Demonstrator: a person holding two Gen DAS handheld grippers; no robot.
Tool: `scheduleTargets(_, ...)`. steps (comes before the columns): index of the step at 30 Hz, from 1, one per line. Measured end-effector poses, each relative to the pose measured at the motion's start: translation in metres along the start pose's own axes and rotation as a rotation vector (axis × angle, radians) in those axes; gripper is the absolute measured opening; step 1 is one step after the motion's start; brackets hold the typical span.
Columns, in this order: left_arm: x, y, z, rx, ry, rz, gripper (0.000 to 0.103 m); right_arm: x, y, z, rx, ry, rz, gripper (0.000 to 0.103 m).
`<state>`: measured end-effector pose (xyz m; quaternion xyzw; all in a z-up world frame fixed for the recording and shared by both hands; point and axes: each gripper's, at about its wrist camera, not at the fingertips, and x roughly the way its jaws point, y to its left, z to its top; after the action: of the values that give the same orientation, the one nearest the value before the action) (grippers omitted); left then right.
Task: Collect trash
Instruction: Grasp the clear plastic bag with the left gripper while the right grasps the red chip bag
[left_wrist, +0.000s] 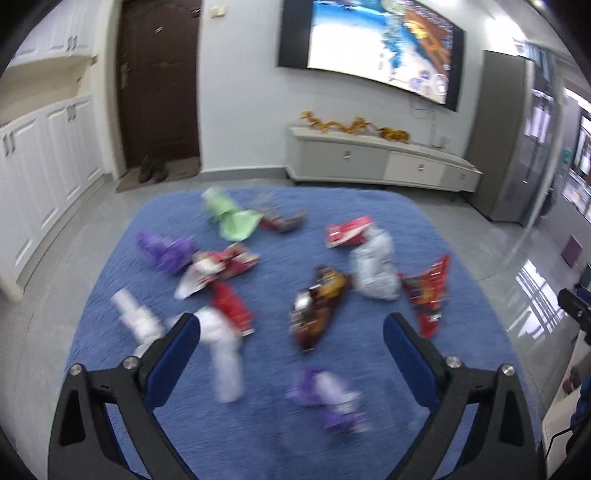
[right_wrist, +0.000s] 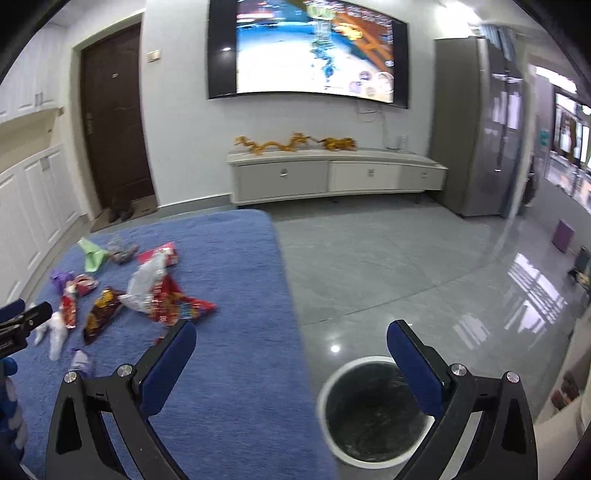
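Note:
Several crumpled wrappers lie scattered on a blue rug (left_wrist: 280, 435): a brown snack bag (left_wrist: 319, 306), a white crumpled bag (left_wrist: 375, 266), a red wrapper (left_wrist: 430, 291), a purple wrapper (left_wrist: 328, 395), a white paper (left_wrist: 225, 354) and a green one (left_wrist: 232, 216). My left gripper (left_wrist: 291, 325) is open and empty above the rug, over the brown bag. My right gripper (right_wrist: 291, 332) is open and empty, over the rug's right edge (right_wrist: 291, 332). A white trash bin (right_wrist: 369, 410) with a dark liner stands on the floor under its right finger. The wrappers show at left in the right wrist view (right_wrist: 144, 291).
A white TV cabinet (right_wrist: 332, 173) with gold dragon figures stands against the far wall under a large screen (right_wrist: 310, 48). White cupboards (left_wrist: 44, 166) line the left wall beside a brown door (left_wrist: 159, 81). A grey fridge (right_wrist: 476, 129) stands at right. The floor is glossy grey tile (right_wrist: 406, 266).

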<state>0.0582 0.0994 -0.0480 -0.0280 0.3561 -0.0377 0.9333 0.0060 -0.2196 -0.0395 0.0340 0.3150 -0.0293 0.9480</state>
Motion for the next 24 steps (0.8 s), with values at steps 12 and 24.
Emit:
scheduleTargets(12,0.042,0.066,-0.021,-0.151,0.166,-0.022,0.071,0.072,0.064,0.01,-0.123,0.099,0.168,0.103)
scheduleTargets(24,0.082,0.062,-0.022,-0.121,0.222,-0.003,0.034,0.136,0.099,0.017,-0.231,0.13,0.196,0.096)
